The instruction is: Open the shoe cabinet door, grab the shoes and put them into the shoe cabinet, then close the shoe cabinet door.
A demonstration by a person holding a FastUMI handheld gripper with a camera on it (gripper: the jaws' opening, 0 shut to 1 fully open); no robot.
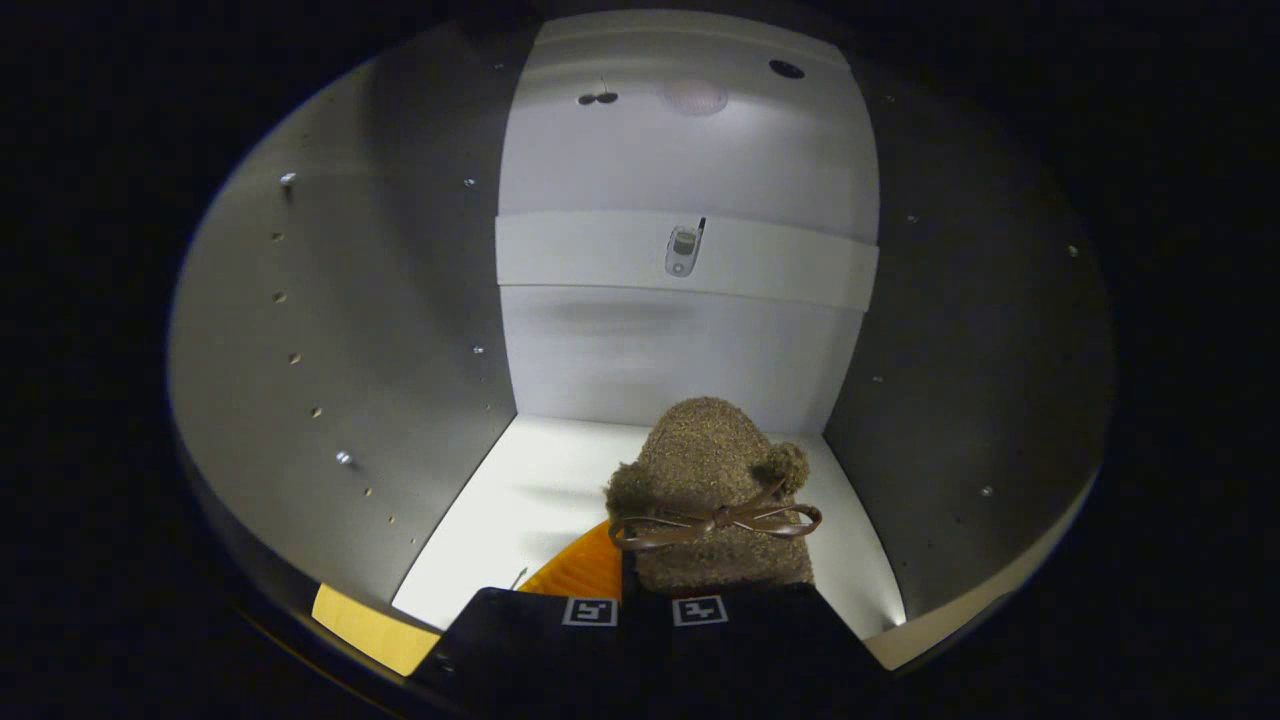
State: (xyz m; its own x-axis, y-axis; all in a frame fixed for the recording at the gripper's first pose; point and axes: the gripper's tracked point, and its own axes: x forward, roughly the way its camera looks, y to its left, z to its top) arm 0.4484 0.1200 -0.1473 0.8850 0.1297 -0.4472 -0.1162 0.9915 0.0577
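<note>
The shoe cabinet (330, 330) opens ahead of the gripper as a white box: two side walls dotted with shelf-pin holes, a back panel (680, 150) crossed by a horizontal rail (600, 250) with a small metal fitting (683, 250) at its middle, and a bright white floor (530, 500). The door itself is not to be made out here, but the interior lies fully exposed, so I judge the opening step done and the placing step in hand.

On that floor, just ahead of the fingers and reaching toward the back panel, is the shoe, a fuzzy brown slipper (705, 470) with a thin brown ribbon bow (715, 520) across its top and a small pompom (785, 465) on the right side. An orange sole (580, 570) shows at its lower left, tilted up, so the slipper seems to be tipped, not flat.

The gripper (650, 610) has its two fingers close together at the slipper's near end, each bearing a square marker. The near end runs down between them, and they appear to be pinching it, though the contact itself is hidden below the markers.

The next move, as I judge it, calls for lowering the slipper until its sole lies flat on the floor, then parting the fingers and drawing straight back out between the side walls without dragging the bow. Closing the door comes after.
</note>
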